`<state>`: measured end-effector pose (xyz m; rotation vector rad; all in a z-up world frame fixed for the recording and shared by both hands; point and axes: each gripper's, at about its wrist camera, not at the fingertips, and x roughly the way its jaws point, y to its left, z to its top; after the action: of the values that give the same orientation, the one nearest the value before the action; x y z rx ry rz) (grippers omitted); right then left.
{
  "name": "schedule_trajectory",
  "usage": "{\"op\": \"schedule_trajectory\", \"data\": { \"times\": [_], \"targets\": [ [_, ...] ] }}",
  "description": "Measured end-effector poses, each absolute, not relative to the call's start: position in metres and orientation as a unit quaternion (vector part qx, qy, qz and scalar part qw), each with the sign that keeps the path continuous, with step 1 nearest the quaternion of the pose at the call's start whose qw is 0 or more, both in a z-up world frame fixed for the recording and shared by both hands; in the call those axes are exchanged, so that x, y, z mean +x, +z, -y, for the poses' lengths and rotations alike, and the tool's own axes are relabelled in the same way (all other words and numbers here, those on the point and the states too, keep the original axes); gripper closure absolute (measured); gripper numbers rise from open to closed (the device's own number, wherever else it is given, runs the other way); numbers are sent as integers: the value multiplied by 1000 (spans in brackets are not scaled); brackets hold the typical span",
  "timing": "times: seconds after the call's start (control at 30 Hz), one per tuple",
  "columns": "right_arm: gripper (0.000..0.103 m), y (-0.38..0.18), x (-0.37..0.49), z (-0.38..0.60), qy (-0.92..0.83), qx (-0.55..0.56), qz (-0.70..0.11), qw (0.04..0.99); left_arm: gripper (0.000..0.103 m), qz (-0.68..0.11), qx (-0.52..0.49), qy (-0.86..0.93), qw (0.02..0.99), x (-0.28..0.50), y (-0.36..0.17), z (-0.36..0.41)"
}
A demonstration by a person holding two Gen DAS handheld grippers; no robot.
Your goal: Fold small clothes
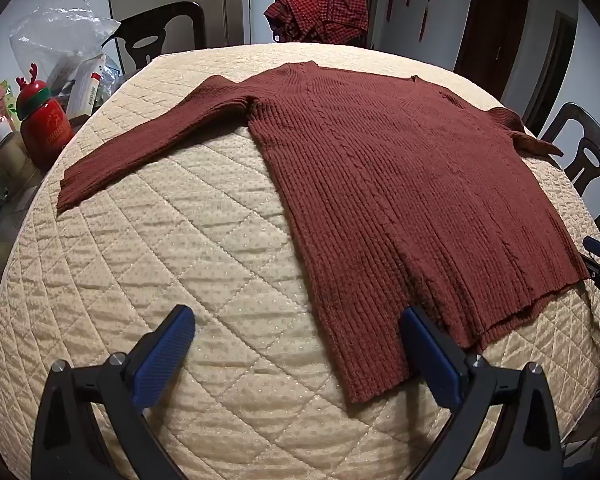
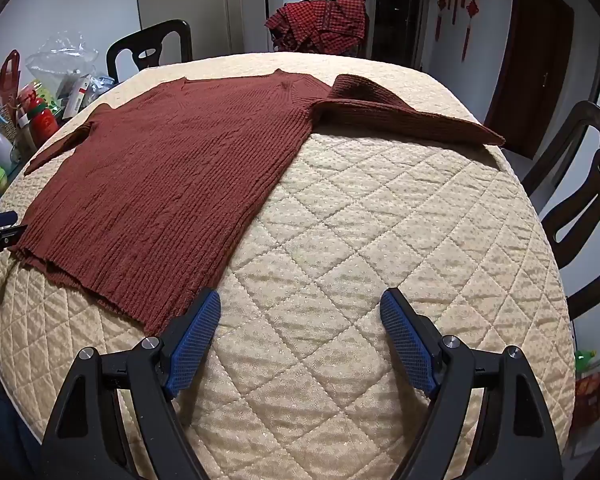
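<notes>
On the quilted cream table cover [image 1: 180, 240], the rust-red ribbed sweater [image 1: 380, 180] lies flat, sleeves spread. Left gripper [image 1: 296, 320] hovers by its hem corner, jaws wide, empty. Right gripper [image 2: 300, 304] likewise, wide and holding nothing.

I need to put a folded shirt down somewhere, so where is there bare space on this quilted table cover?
The widest bare quilted cover lies right of the brown knit sweater, below its right sleeve. Another patch sits under the left sleeve. The table's left edge is crowded with bottles and packets. Both the left gripper and right gripper stand open, empty.
</notes>
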<state>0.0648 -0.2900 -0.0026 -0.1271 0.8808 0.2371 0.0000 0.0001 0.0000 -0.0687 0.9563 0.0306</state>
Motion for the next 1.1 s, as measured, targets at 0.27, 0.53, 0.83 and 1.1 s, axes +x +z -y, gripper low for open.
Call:
{"op": "schedule_trajectory", "data": {
  "times": [0.27, 0.53, 0.83, 1.1],
  "targets": [
    [21, -3, 65, 290, 114, -62, -424, 896, 0, -459, -32, 15, 888, 0, 0, 0],
    [21, -3, 64, 290, 114, -62, -424, 896, 0, -457, -32, 15, 889, 0, 0, -1],
    [21, -3, 64, 290, 114, -61, -423, 897, 0, -456, -32, 16, 889, 1, 2, 0],
    [21, -3, 64, 290, 114, -61, -423, 897, 0, -455, -31, 16, 890, 1, 2, 0]
  ]
}}
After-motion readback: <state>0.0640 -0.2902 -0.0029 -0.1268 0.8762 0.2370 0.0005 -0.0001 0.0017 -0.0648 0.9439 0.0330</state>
